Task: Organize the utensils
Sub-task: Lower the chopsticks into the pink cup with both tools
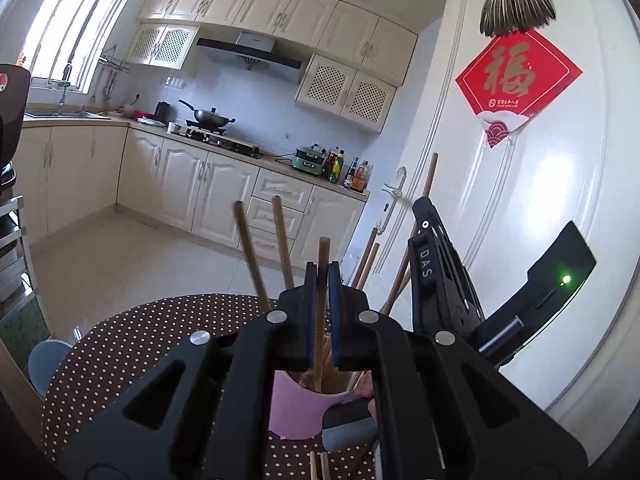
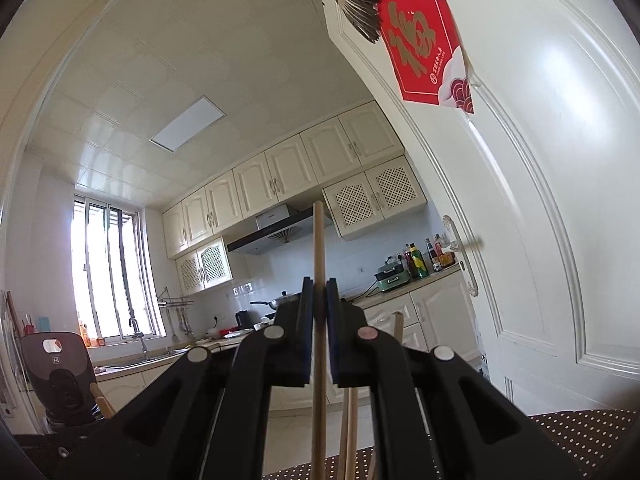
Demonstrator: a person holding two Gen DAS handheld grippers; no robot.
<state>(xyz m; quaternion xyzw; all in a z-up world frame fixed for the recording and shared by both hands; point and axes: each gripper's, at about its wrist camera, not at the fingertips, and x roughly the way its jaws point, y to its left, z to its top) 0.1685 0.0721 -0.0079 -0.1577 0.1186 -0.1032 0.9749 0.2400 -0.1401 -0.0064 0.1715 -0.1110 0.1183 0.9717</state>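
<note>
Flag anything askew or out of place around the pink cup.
Two chopsticks lie loose on the dotted tablecloth in front of the pink cup, outside it. The chopsticks in the cup splay at different angles rather than standing together.

Bright daylight throughout, pouring in from the window (image 1: 76,20), blown out to pure white in the left wrist view and nearly so in the right wrist view (image 2: 108,276). Soft glare on the white door (image 1: 560,184) and a pale sheen on the floor tiles (image 1: 132,256). Strong fisheye bending of cabinet lines and door frame, with dark vignetting at every corner. Near parts of each hand-held gripper (image 1: 322,276) dark, slightly soft. Sharp mid-distance.
</note>
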